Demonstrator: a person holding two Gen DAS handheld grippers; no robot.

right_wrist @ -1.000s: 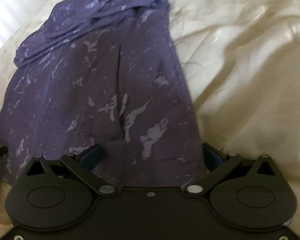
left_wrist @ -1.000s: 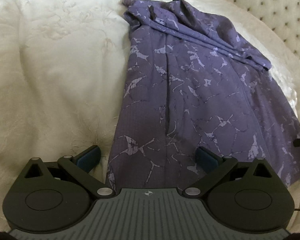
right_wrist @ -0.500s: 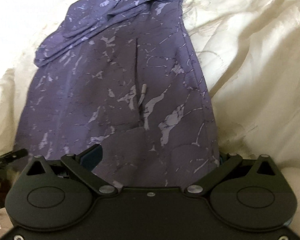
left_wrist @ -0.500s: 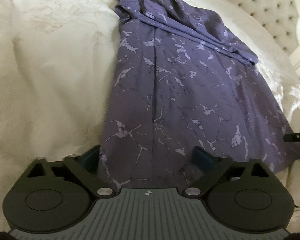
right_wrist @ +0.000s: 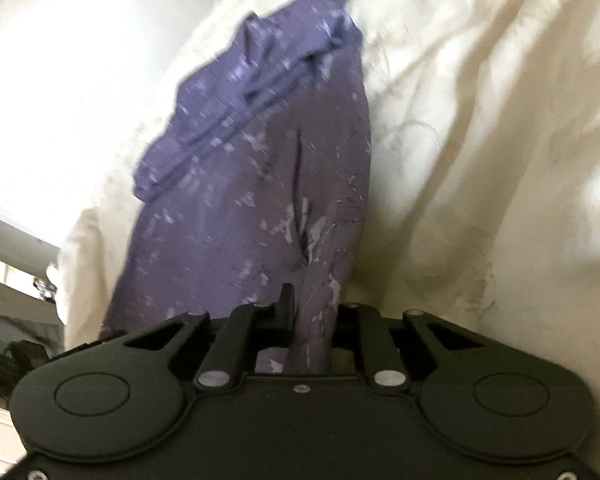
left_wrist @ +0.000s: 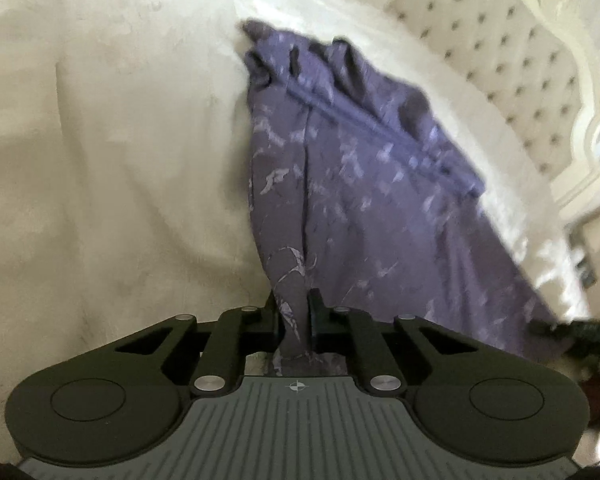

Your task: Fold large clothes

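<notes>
Half a second ago wide open over the hem — now both clamped on it: left hand-held gripper [left_wrist: 297, 312] and right hand-held gripper [right_wrist: 310, 312] pinching near corners of the purple patterned dress [left_wrist: 360, 184], spread on the cream bedspread [left_wrist: 112, 152]. Ready for folding. Tufted headboard [left_wrist: 512, 60] only in left view.

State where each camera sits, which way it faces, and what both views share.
Left wrist: on the left gripper, looking along its fingers over the purple garment toward the tufted headboard; fingers shut on the hem.
Right wrist: on the right gripper, facing along the garment across the cream bedspread; fingers shut on fabric.
Shared: garment and bedspread.
</notes>
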